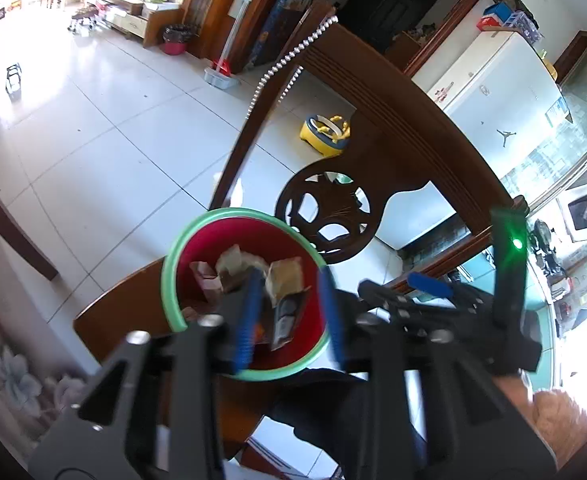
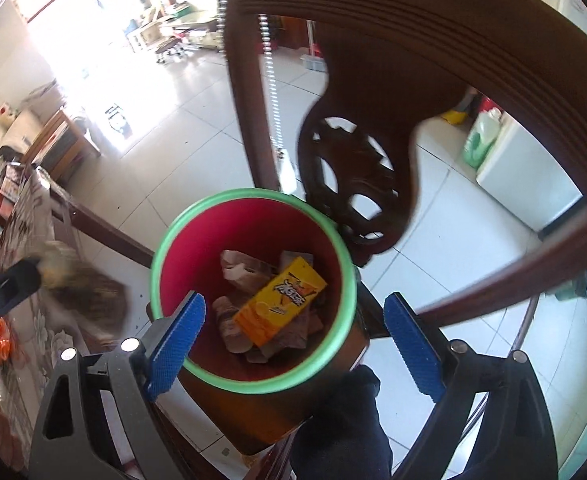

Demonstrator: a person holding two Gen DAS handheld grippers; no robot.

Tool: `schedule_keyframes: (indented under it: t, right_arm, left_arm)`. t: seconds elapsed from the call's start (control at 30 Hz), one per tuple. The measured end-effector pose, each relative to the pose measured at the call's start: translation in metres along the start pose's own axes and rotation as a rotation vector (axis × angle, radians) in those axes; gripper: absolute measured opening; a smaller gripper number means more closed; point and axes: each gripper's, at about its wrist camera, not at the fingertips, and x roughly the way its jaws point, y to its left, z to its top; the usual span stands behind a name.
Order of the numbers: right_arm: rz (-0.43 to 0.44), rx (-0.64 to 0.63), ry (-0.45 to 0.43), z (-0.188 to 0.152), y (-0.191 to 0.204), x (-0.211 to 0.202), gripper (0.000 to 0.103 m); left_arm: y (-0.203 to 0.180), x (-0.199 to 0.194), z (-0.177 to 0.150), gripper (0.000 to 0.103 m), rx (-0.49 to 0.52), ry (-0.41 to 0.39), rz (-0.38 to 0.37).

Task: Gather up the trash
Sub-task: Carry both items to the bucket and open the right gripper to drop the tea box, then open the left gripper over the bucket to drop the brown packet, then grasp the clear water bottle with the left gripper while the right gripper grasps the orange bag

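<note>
A: On the left in the right wrist view, what is by the table edge?

B: A black gripper arm (image 2: 3, 292) reaches in with a blurred brownish piece of trash (image 2: 89, 300) at its tip, over the flower-patterned tablecloth (image 2: 45, 336). Whether it grips that piece, I cannot tell there.

A: And the left gripper (image 1: 289, 312) in its own view?

B: Its blue ribbed fingers (image 1: 249, 320) stand partly apart above the round red plastic bin with a green rim (image 1: 173, 280). Nothing is pressed between them; crumpled brown and tan wrappers (image 1: 281, 284) lie in the bin just beyond the tips.

A: Where does the bin stand?

B: On the seat of a dark carved wooden chair (image 1: 393, 120), with the chair's pierced round back panel right behind the rim.

A: Further right, the right gripper (image 2: 293, 340)?

B: Wide open, one blue pad on each side of the bin's near rim, holding nothing. A flat orange-yellow snack carton (image 2: 281, 304) lies on top of the crumpled wrappers inside, below and between the fingers, touching neither.

A: Beyond the chair?

B: White floor tiles (image 2: 197, 128), and a white fridge (image 1: 505, 80) in the left wrist view.
</note>
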Motion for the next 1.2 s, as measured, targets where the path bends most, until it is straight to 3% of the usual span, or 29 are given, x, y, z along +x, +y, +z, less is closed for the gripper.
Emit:
schedule_keyframes:
  t: [0.07,0.23,0.43,0.63,0.83,0.97,1.07,1.2]
  right_arm:
    - [-0.005,-0.005,0.001,-0.002,-0.001,-0.003,0.088]
    - [0.014,-0.035,-0.009,-0.005,0.017,-0.012,0.088]
    - [0.08,-0.158,-0.028,-0.015,0.081,-0.029,0.088]
    - [0.173,-0.358,-0.012,-0.047,0.177,-0.042,0.088]
    - [0.278,-0.566,0.019,-0.086,0.276,-0.046,0.088]
    - [0.367,-0.733,0.021,-0.11,0.363,-0.047,0.088]
    - [0.418,-0.876,0.013,-0.128,0.436,-0.041,0.09]
    - [0.419,-1.039,0.006,-0.153,0.51,-0.019,0.09]
  left_arm:
    - [0.003,0.001,0.0,0.057,-0.016,-0.007,-0.01]
    - [0.015,-0.02,-0.012,0.057,-0.047,-0.015,0.025]
    - [0.053,-0.093,-0.051,0.058,-0.162,-0.07,0.132]
    - [0.096,-0.18,-0.102,0.059,-0.282,-0.159,0.282]
    - [0.167,-0.272,-0.173,0.059,-0.51,-0.246,0.461]
    - [0.205,-0.315,-0.218,0.061,-0.663,-0.297,0.538]
    - [0.231,-0.345,-0.247,0.069,-0.769,-0.352,0.599]
    - [0.263,-0.372,-0.276,0.073,-0.88,-0.409,0.637]
